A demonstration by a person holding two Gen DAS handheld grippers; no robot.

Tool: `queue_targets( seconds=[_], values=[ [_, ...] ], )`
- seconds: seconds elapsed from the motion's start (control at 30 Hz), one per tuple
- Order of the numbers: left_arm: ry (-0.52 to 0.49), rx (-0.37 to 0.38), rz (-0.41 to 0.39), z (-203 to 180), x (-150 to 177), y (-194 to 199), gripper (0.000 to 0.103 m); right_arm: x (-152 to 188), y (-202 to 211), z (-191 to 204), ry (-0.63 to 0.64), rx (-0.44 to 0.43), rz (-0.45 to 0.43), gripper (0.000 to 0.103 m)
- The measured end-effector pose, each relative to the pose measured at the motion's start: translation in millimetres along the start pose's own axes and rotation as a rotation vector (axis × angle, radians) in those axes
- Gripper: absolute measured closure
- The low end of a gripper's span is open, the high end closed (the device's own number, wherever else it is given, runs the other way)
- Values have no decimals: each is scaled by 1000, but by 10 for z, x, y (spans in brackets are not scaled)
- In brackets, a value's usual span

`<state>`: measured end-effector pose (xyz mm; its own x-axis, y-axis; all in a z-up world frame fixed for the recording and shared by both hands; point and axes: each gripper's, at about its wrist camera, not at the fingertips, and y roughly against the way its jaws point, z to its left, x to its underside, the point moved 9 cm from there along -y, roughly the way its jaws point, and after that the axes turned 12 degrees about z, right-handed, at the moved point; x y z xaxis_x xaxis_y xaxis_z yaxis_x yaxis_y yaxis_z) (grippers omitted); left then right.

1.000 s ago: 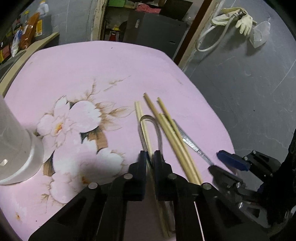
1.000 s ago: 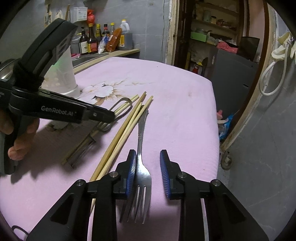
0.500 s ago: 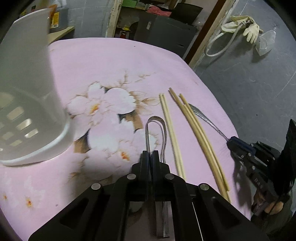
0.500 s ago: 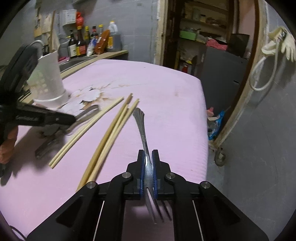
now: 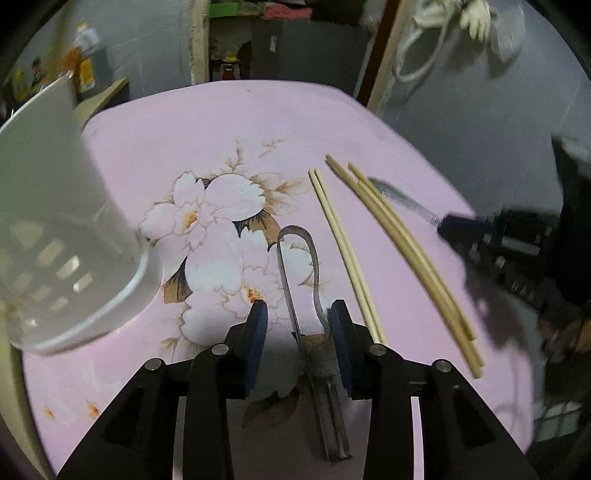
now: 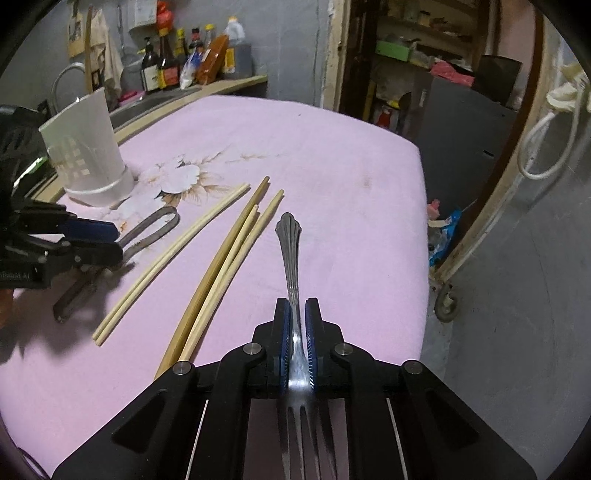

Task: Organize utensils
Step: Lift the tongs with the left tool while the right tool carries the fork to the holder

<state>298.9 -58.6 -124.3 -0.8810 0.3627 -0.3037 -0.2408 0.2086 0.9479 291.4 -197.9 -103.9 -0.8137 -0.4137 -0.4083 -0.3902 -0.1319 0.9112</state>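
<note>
My left gripper (image 5: pixel 298 325) is open, its jaws either side of the metal tongs (image 5: pixel 299 258) that lie on the pink floral cloth (image 5: pixel 258 122). My right gripper (image 6: pixel 296 321) is shut on a silver fork (image 6: pixel 290 243), handle pointing forward, tines toward the camera, held above the cloth (image 6: pixel 332 177). The white perforated utensil holder (image 5: pixel 48 221) stands at the left; it also shows in the right wrist view (image 6: pixel 86 147). A thin pale chopstick pair (image 5: pixel 343 251) and several thicker chopsticks (image 5: pixel 406 251) lie on the cloth. The tongs (image 6: pixel 147 230) and left gripper (image 6: pixel 98 242) show in the right wrist view.
Sauce bottles (image 6: pixel 184 59) stand on a counter behind the table. The table's right edge drops to a grey floor (image 6: pixel 517 295). A doorway with shelves (image 6: pixel 424 55) is at the back. A white hose and glove (image 5: pixel 443 22) hang on the wall.
My left gripper has opened around the tongs, which now rest on the cloth. My right gripper closed on the fork and has lifted it slightly off the cloth.
</note>
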Motion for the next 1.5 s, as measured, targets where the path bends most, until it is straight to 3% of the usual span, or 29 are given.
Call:
queue_targets(
  seconds=[0.1,0.2,0.33,0.53,0.6,0.7,0.87,1.03,1.27,1.5],
  values=[
    [-43,-62,42,-63,-45,-77,73,-84,-59,-13,6,-30,34,95],
    [-48,-74,68,-86,-97,-126,73,-189,-154,-15,12,-67,78,94],
    [-35,-78,76,-71,-144,-163,84,-280,-227,18,52,-66,112,94],
    [24,-50,-14,-55,-43,-56,87,-294,-215,39,27,-63,102,96],
    [32,-35,-80,-35,-29,59,87,-283,-132,18,-15,-85,44,96],
    [45,-54,-186,-33,22,230,87,-210,155,-1,-114,-133,-118,96],
    [49,-83,-354,-35,56,515,87,-108,740,120,-161,-75,-405,97],
    [86,-69,-495,-38,55,874,87,-68,1188,244,-167,15,-606,97],
    [139,-65,-671,80,-72,1546,87,-350,1671,377,-151,46,-765,97],
    [141,-102,-801,343,-77,2171,87,-659,2040,644,-87,41,-865,97]
  ],
)
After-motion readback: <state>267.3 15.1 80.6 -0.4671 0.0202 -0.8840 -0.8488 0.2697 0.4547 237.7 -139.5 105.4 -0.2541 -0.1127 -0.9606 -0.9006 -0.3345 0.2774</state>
